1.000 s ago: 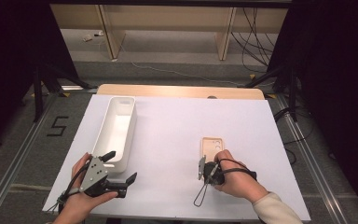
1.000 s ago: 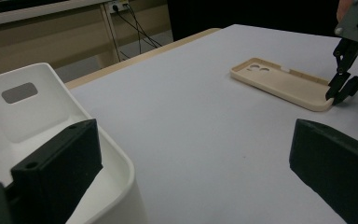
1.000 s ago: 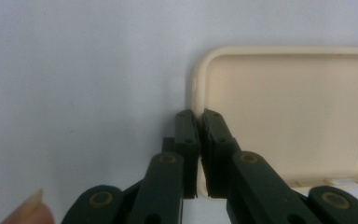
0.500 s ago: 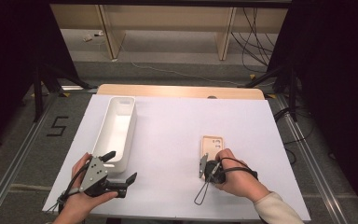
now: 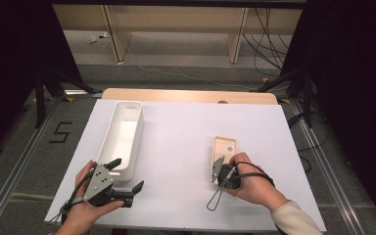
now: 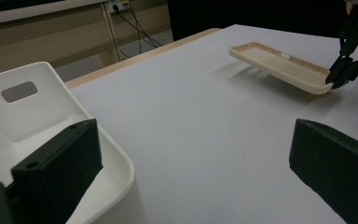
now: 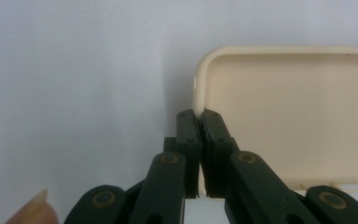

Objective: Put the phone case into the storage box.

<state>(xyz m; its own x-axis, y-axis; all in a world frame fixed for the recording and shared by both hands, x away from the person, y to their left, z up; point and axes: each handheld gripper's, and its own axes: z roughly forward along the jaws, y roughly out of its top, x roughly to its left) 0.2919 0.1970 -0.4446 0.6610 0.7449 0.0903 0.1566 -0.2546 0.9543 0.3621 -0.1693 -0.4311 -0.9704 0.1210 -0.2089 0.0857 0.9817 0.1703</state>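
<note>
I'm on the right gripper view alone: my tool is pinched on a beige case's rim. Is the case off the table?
Observer: The left gripper view shows the phone case hanging from the right tool with a shadow beneath it, so it looks raised.
Operator: Is there anywhere to put it?
Observer: A long white bin sits on the left side of the table, open and empty.
Operator: And the other hand?
Observer: The left tool is open with nothing in it, at the bin's near end, one jaw over its rim.
</note>
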